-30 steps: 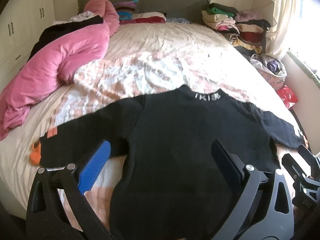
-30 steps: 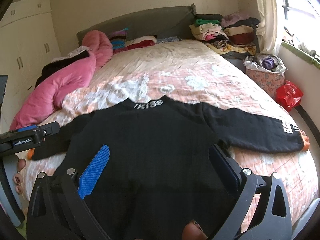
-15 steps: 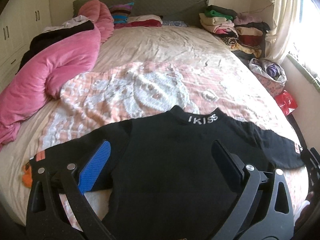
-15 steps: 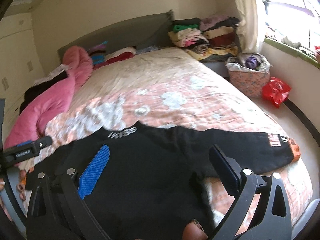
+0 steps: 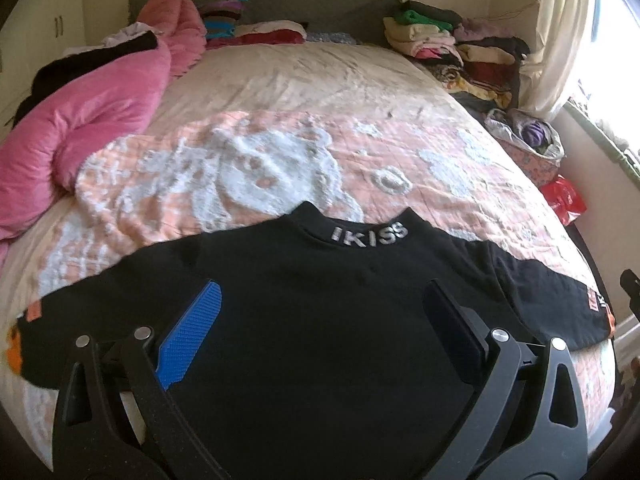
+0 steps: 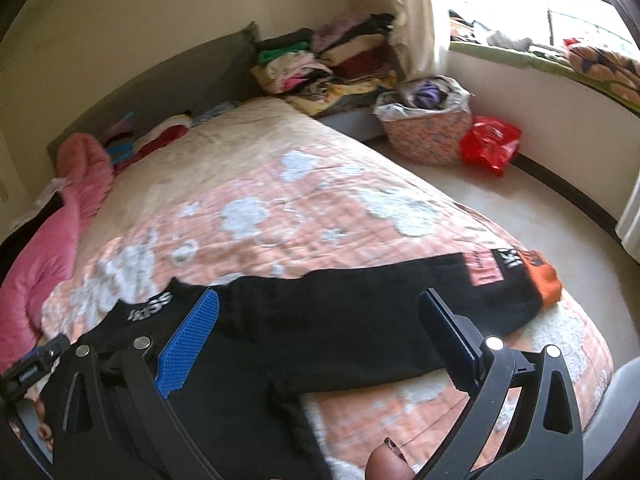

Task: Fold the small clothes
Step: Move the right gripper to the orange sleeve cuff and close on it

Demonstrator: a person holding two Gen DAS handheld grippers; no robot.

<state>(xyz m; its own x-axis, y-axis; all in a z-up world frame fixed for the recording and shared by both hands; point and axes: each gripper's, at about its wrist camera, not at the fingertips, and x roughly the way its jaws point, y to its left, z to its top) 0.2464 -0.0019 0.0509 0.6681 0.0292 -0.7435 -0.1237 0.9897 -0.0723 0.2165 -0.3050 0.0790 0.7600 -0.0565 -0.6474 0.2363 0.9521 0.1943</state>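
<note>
Both grippers, left [image 5: 320, 316] and right [image 6: 318, 324], hover spread wide and empty above the bed [image 5: 304, 92]. The black top [image 5: 320, 300] lies flat on the quilt [image 5: 248, 168], sleeves out, orange cuff [image 6: 546, 280] near the edge.

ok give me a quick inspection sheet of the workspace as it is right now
surface: bed with a peach and white quilt
job's things: black sweater spread flat, sleeves out to both sides, orange cuff near the bed edge, collar lettering up
clutter: pink duvet bunched at one side; folded clothes stack by the headboard
grippers: left gripper open over the sweater body; right gripper open over the sleeve, neither holding cloth
cables: nothing seen
surroundings: patterned basket, red bag on the floor, curtain by a bright window
</note>
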